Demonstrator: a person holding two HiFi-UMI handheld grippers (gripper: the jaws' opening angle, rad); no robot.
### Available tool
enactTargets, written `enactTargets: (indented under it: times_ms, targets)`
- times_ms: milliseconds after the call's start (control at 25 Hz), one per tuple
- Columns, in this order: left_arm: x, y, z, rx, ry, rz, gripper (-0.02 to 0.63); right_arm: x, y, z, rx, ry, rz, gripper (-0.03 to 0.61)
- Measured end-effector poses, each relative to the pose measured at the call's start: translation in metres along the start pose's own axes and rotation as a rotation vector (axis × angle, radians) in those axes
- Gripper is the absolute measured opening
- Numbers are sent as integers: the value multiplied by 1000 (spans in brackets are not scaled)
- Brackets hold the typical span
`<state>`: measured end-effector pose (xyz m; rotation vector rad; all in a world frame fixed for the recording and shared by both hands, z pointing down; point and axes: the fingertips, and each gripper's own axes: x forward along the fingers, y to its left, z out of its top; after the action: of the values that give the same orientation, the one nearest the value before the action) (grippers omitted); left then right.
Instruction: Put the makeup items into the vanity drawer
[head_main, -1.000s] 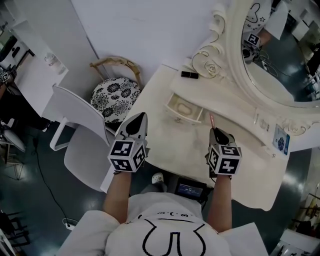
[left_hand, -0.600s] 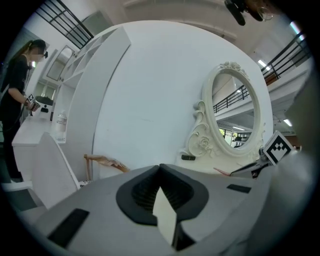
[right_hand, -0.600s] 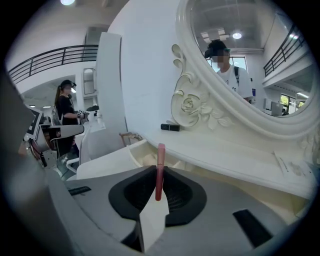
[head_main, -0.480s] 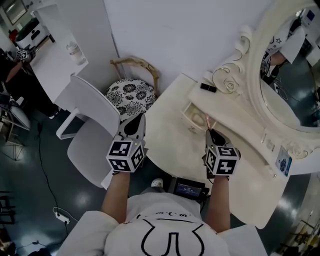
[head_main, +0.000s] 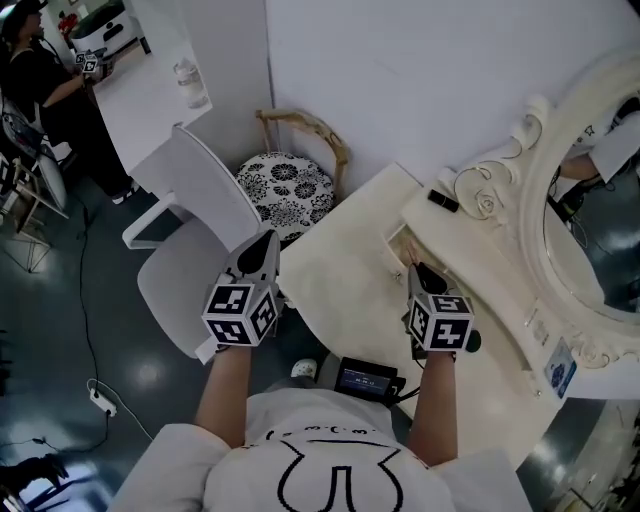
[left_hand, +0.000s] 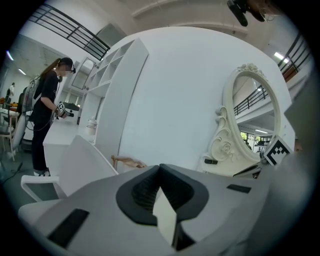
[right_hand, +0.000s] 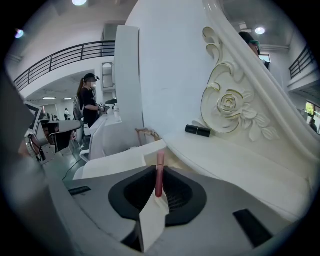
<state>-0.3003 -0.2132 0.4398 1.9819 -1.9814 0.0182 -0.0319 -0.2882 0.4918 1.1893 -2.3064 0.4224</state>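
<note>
– Risks from here, as you see them?
– Right gripper (head_main: 417, 272) pinches a thin pink tube (right_hand: 160, 172) by its lower end, so most of the tube sticks out past the jaws. The open drawer (head_main: 397, 241) sits at the back edge of the vanity top (head_main: 340, 300), just beyond the tip. If the tube comes in too low, I'd expect it to catch the drawer's front rim and pivot or slip out.
– And the other one?
– Left gripper (head_main: 262, 250) is pressed together with nothing in it, just off the vanity top's left edge. A black lipstick (head_main: 441, 200) lies near the left end of the raised shelf (head_main: 470, 250). A wide swing of the right gripper might knock it off.
</note>
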Motion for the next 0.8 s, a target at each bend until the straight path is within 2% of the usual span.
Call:
enactTargets:
  times_ms: [160,480,520,640,800]
  targets:
    - [4,-2,0,-9,-4,18,15,9,-4,-1,-27,18,28,60]
    - [14,-16,-8,1,21,3,15,13,-9,-5,-27,30,38,60]
    - [15,-17,-8,4,24,0,15,11,-10,-5,-28,29,33,59]
    - [14,-22,-8,10,24,-15,15,6,-15,-8,-36,30,2,110]
    - [12,-30,-5,18,21,-46,15,-9,-21,-11,-13,18,-44,124]
